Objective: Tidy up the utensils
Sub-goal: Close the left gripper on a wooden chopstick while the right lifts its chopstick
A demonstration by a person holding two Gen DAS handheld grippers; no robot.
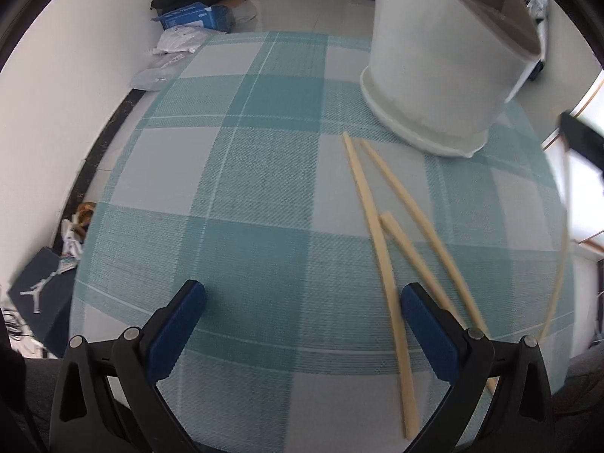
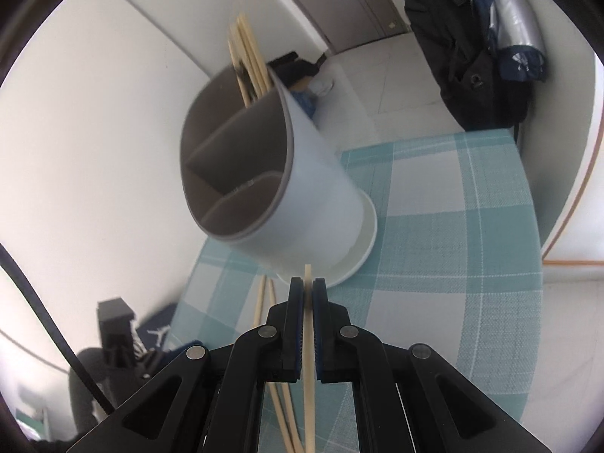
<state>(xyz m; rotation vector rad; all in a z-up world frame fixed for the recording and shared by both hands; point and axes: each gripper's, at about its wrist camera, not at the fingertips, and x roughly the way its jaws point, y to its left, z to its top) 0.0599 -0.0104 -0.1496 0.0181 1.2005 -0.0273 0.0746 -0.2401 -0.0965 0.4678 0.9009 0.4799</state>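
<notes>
In the left wrist view my left gripper [image 1: 302,298] stands open low over the teal checked tablecloth [image 1: 241,196], nothing between its blue pads. Three pale wooden chopsticks [image 1: 381,249] lie loose on the cloth just right of it, one passing beside the right finger [image 1: 426,324]. Behind them stands a white utensil holder [image 1: 434,60]. In the right wrist view my right gripper [image 2: 307,283] is shut on a single chopstick [image 2: 308,370], held lengthwise above the cloth, its tip short of the holder [image 2: 302,188]. The holder's grey divided inside holds several chopsticks [image 2: 247,53] in its far compartment.
Two loose chopsticks [image 2: 264,302] show on the cloth below the right gripper. Bags, a blue box [image 1: 196,17] and dark clothing lie on the floor beyond the table's far edge. A dark jacket [image 2: 464,37] hangs at the right. White walls flank the table.
</notes>
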